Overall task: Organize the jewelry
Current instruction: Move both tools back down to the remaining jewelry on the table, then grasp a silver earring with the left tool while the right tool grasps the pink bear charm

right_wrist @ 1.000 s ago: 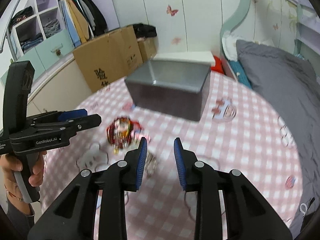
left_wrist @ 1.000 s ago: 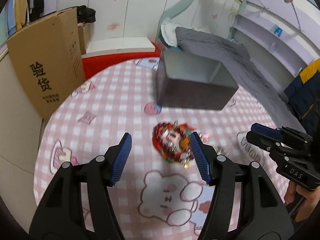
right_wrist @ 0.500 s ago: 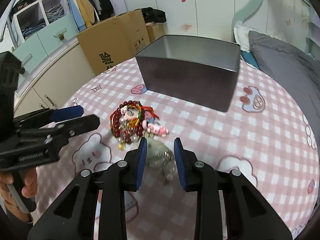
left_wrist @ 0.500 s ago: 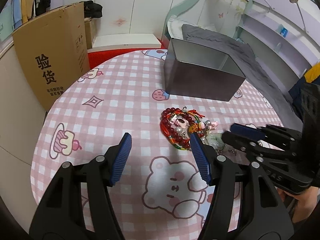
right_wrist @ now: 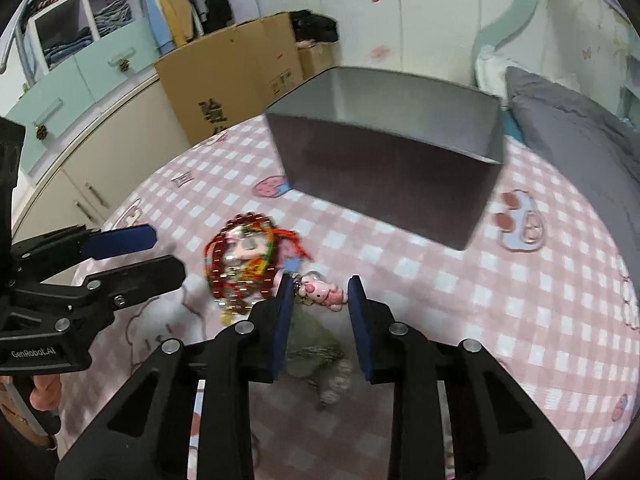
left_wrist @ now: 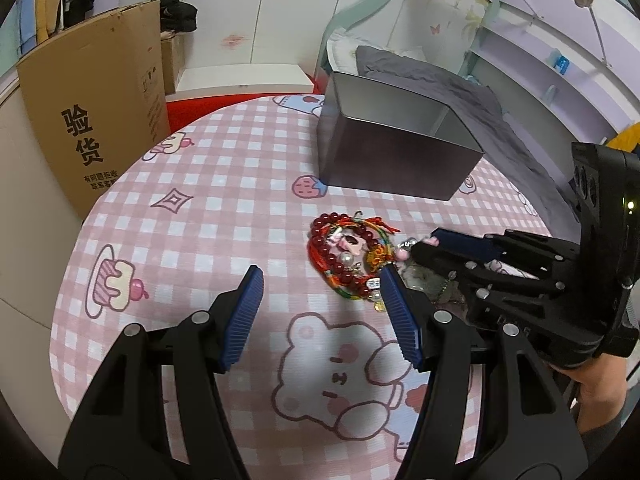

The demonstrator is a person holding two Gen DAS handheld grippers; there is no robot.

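Note:
A pile of jewelry lies on the pink checked tablecloth: a red bead bracelet with coloured cords, also in the right wrist view, a pink pig charm and a greenish bracelet. A grey metal box, open on top, stands behind the pile. My left gripper is open and empty, just short of the bead bracelet. My right gripper is open, low over the greenish bracelet, with the pig charm between its fingertips. It shows from the side in the left wrist view.
The round table carries the tablecloth. A cardboard box stands past its left edge. A bed with grey bedding lies to the right. Cabinets stand at the left.
Both grippers have moved forward and down toward the jewelry pile. My right gripper now straddles the pig charm and greenish bracelet. Both stay open.

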